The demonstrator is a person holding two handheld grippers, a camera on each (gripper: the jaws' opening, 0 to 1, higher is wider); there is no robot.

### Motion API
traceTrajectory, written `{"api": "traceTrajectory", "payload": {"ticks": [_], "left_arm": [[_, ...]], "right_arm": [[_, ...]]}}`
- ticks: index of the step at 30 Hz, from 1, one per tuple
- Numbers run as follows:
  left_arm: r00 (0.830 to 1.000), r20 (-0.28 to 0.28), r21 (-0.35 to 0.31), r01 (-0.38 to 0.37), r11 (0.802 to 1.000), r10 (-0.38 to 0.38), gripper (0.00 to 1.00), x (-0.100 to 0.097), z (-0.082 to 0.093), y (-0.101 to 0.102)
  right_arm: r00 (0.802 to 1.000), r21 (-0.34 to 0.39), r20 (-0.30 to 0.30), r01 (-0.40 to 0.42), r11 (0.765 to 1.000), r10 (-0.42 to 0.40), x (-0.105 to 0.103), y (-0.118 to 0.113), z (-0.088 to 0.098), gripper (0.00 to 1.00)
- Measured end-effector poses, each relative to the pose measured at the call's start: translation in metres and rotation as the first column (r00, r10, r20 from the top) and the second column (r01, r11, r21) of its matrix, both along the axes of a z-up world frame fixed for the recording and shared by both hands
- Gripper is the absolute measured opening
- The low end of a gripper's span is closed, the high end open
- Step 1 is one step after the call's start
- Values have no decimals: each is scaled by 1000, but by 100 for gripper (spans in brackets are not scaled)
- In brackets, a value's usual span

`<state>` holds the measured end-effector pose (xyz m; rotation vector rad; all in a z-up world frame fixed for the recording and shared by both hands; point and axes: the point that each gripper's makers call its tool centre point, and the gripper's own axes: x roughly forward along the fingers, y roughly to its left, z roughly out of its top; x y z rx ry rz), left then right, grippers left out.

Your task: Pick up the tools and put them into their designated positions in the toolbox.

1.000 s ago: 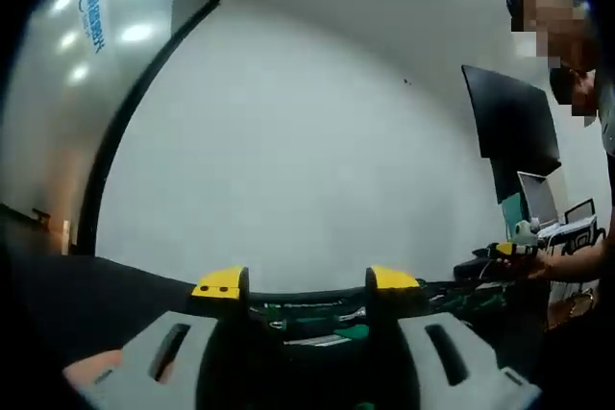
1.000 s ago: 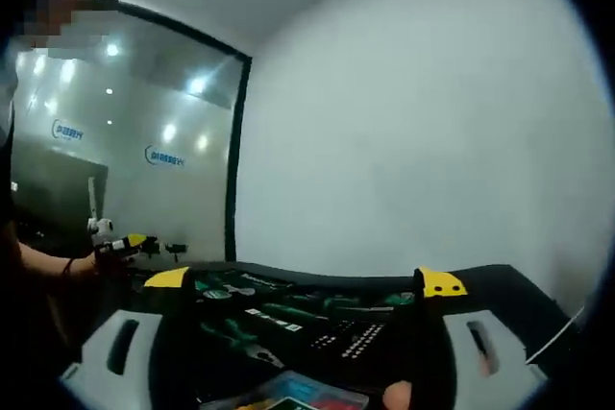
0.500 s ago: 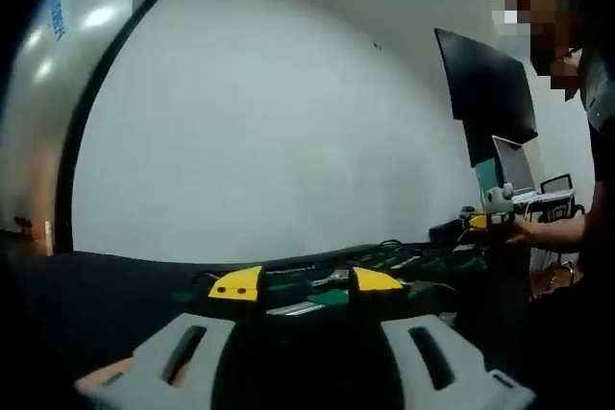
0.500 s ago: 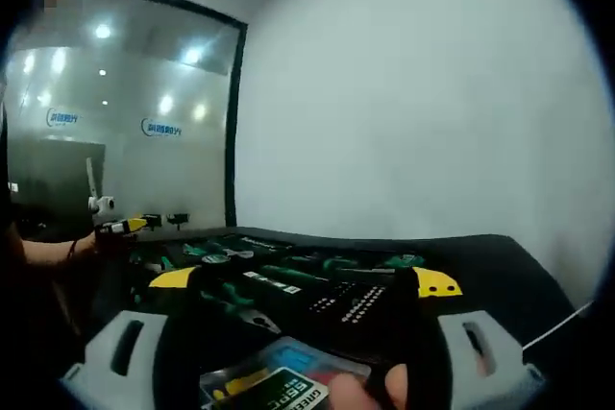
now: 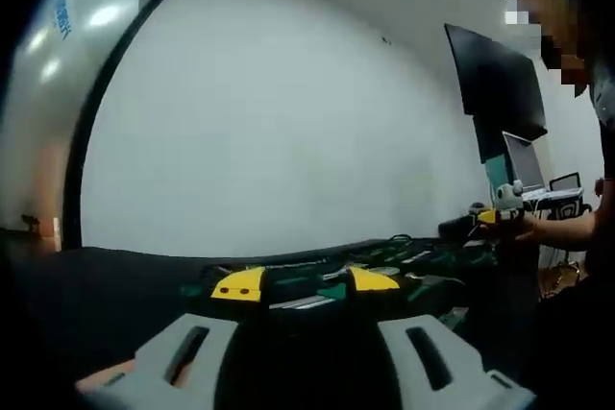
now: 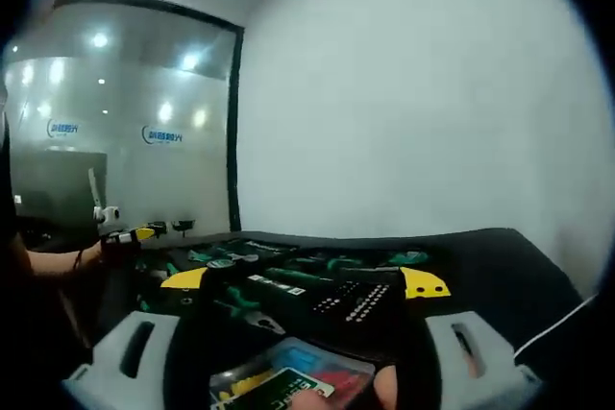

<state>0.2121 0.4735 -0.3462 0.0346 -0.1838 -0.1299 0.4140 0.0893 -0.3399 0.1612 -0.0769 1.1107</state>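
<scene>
The open black toolbox (image 6: 288, 271) lies on a black table, with green-handled tools in its slots, pliers (image 6: 245, 302) and a rack of small bits (image 6: 351, 302). My right gripper (image 6: 304, 281) hovers low over its near edge, jaws open and empty. A colourful card pack (image 6: 288, 383) sits just below them. My left gripper (image 5: 306, 283) is open too, its yellow tips level with green and silver tools (image 5: 317, 297) of the toolbox (image 5: 394, 261). Each gripper appears in the other's view: the right gripper (image 5: 500, 214) and the left gripper (image 6: 127, 235), both held by a hand.
The black table (image 5: 106, 295) runs up to a white wall (image 5: 288, 122). A dark monitor (image 5: 495, 93) and a laptop (image 5: 521, 168) stand far right in the left gripper view. A glass partition (image 6: 115, 132) and a white cable (image 6: 557, 319) are in the right gripper view.
Both pairs of jaws have narrowed somewhat but stay open. Both cameras have dipped lower toward the toolbox, so more of the tools and the card pack shows.
</scene>
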Motion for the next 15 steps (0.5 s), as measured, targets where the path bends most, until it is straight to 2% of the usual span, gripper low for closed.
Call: {"api": "traceTrajectory", "payload": {"ticks": [7, 15], "left_arm": [[1000, -31, 18, 0, 1000, 1, 34, 3, -7, 2], [1000, -18, 5, -25, 1000, 25, 33, 2, -4, 7]], "right_arm": [[1000, -21, 1, 4, 1000, -3, 0, 2, -4, 72], [1000, -9, -16, 6, 1000, -6, 4, 0, -4, 71]]}}
